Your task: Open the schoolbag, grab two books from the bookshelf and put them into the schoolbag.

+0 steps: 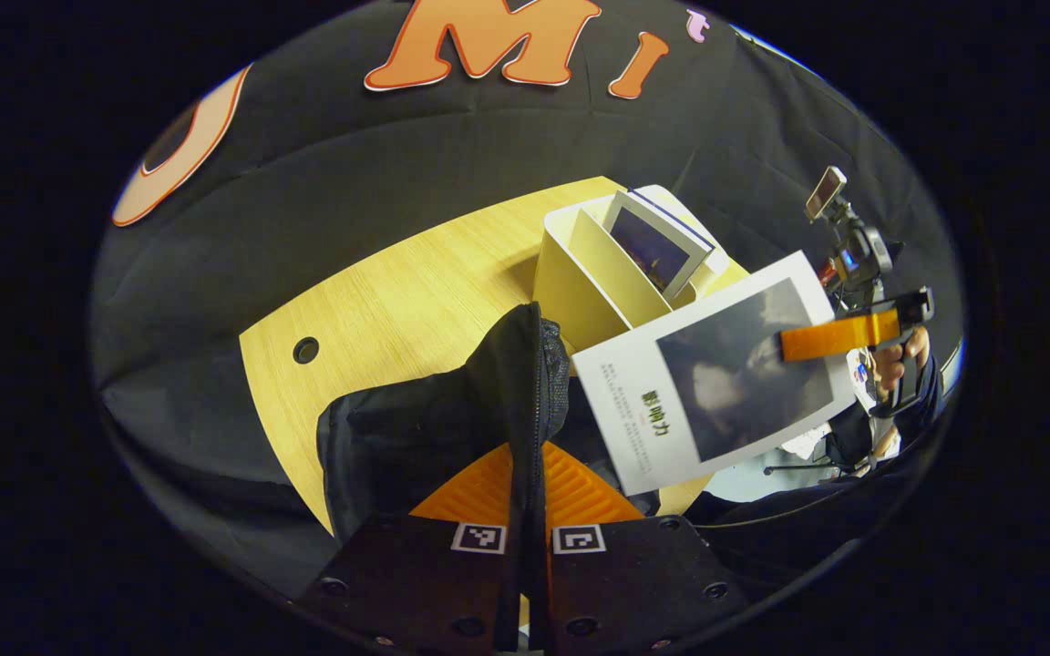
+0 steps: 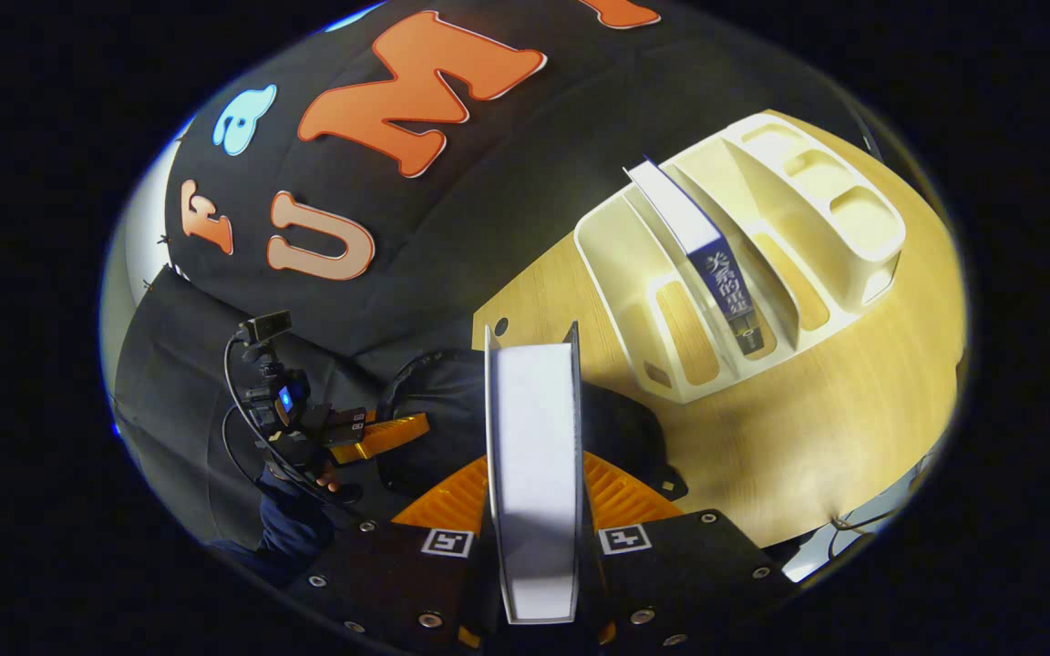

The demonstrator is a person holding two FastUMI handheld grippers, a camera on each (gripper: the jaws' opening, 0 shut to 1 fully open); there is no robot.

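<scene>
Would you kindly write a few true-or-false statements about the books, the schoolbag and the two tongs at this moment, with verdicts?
1. The right tongs grip a white-covered book. True.
2. The left tongs hold a book. False: they pinch the black schoolbag's edge.
3. One book with a blue spine stands in the bookshelf. True.
4. The bookshelf lies on the floor. False: it sits on the wooden table.
5. The held book is already inside the schoolbag. False: it is above the bag.
</scene>
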